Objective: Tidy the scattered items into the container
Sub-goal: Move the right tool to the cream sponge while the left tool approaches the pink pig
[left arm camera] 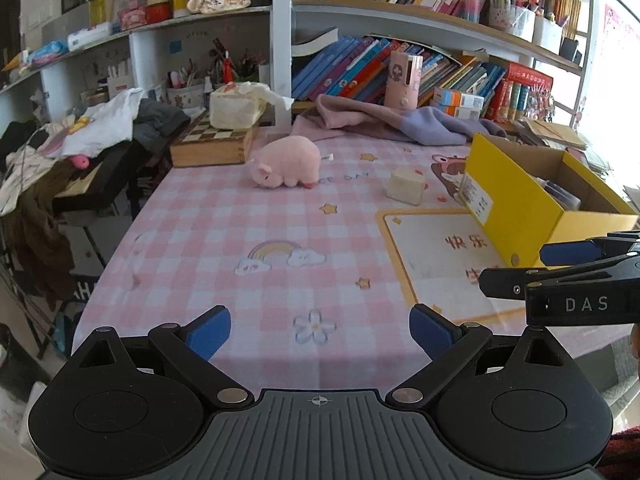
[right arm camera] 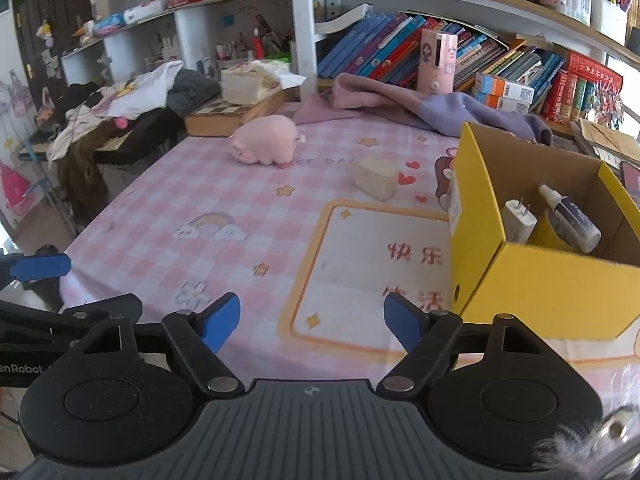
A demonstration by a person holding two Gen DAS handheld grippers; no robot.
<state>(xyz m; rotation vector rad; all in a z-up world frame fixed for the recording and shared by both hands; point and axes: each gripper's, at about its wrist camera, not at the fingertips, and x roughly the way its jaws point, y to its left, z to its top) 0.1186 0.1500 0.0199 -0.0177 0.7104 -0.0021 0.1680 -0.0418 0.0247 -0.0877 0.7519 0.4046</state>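
A pink plush pig [left arm camera: 285, 161] [right arm camera: 266, 145] lies on the pink checked tablecloth at the far middle. A cream block [left arm camera: 405, 187] [right arm camera: 377, 178] lies to its right, near the open yellow box [left arm camera: 516, 208] [right arm camera: 532, 280]. Inside the box lie a white charger plug [right arm camera: 518, 220] and a small spray bottle [right arm camera: 570, 218]. My left gripper [left arm camera: 320, 330] is open and empty over the near edge of the table. My right gripper [right arm camera: 312, 320] is open and empty, left of the box's near corner. The right gripper's side also shows in the left wrist view [left arm camera: 560, 276].
A wooden chess box [left arm camera: 210, 144] with a tissue pack [left arm camera: 236, 106] on it stands at the back left. A pink and purple cloth [left arm camera: 400, 122] lies at the back. Bookshelves rise behind. A clothes-piled stand [left arm camera: 80, 152] is left of the table.
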